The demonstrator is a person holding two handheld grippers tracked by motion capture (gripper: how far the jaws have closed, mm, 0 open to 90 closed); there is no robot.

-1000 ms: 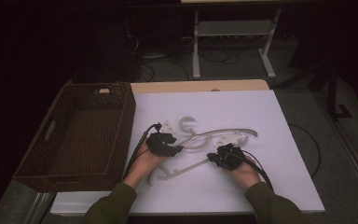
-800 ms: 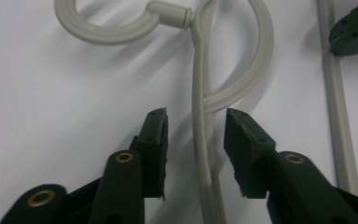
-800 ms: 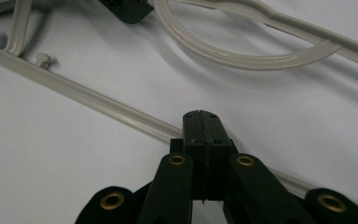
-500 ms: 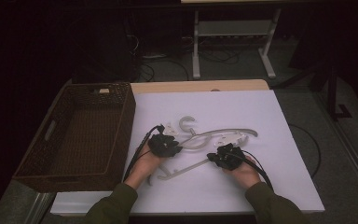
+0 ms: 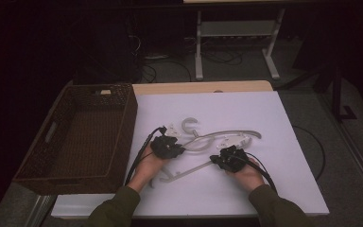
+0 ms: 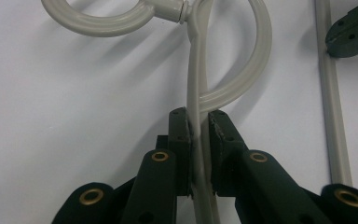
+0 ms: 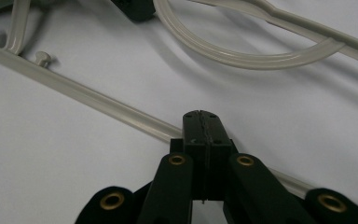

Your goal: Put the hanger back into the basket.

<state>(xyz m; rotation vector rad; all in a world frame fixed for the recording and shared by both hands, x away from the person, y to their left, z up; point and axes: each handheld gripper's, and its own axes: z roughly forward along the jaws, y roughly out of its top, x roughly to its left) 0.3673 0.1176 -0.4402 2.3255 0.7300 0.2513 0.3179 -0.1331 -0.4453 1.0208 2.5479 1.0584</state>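
White plastic hangers (image 5: 203, 139) lie tangled mid-table. My left gripper (image 5: 168, 146) sits at their left end. In the left gripper view its jaws (image 6: 198, 116) have just been closing and now pinch a thin hanger arm (image 6: 195, 70) below the hook (image 6: 107, 21). My right gripper (image 5: 228, 158) rests at the right end of a straight hanger bar (image 5: 189, 169). In the right gripper view its jaws (image 7: 204, 116) are shut pad to pad, and the bar (image 7: 88, 95) runs underneath the tips.
A dark wicker basket (image 5: 28, 168) stands at the table's left, beside the left forearm. The white table cover (image 5: 264, 189) has free room right and front of the hangers. Black cables (image 5: 139, 158) trail from both grippers.
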